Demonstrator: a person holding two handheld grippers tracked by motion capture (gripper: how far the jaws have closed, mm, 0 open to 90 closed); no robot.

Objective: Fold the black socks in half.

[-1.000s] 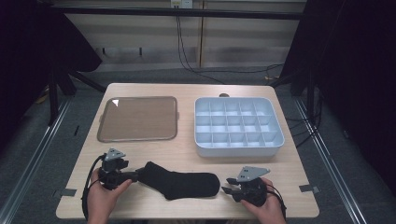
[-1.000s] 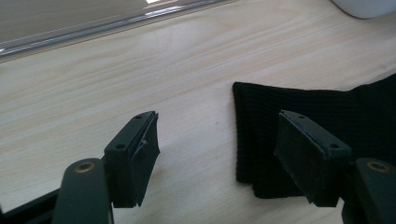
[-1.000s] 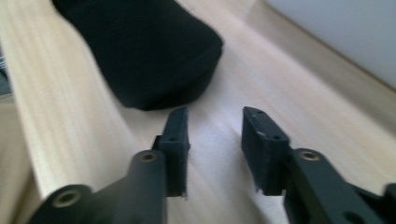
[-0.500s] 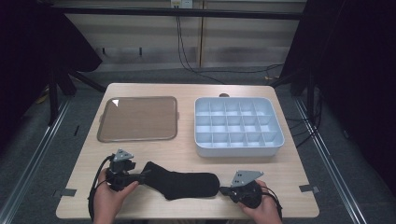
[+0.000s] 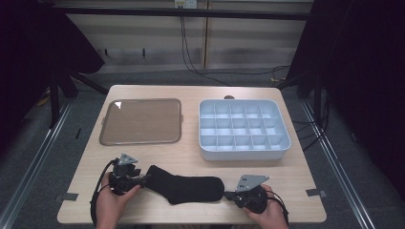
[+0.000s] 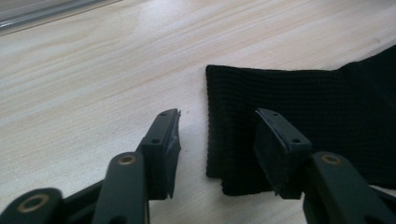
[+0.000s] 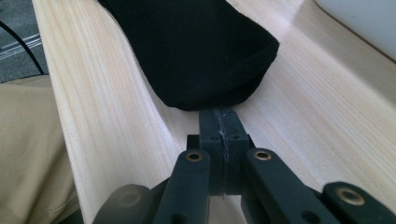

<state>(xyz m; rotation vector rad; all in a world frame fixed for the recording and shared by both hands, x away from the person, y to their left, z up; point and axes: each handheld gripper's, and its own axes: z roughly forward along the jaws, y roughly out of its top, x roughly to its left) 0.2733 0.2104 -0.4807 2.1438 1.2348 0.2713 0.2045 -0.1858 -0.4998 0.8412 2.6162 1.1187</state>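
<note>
1. A black sock [image 5: 184,187] lies flat along the near edge of the bench [image 5: 191,162], between the two hands, well apart from the brown tray [image 5: 141,121] and the pale divided box [image 5: 243,129] farther back.
2. The left hand-held gripper [image 6: 217,140] has just been closing; its jaws stand partly apart, astride a corner of the sock's cuff end, with the pads not yet pressing it.
3. The right hand-held gripper [image 7: 218,123] is fully closed at the toe end, its tips at the sock's edge; whether any cloth is pinched cannot be told.
4. Judged from this, the work is at its start: the sock is not lifted, and nothing lies in the tray or box.
5. The high view gives the whole layout; the left gripper view reveals the gap at the cuff, and the right gripper view the meeting jaws and a trouser leg [image 7: 32,154] beside the bench.
</note>
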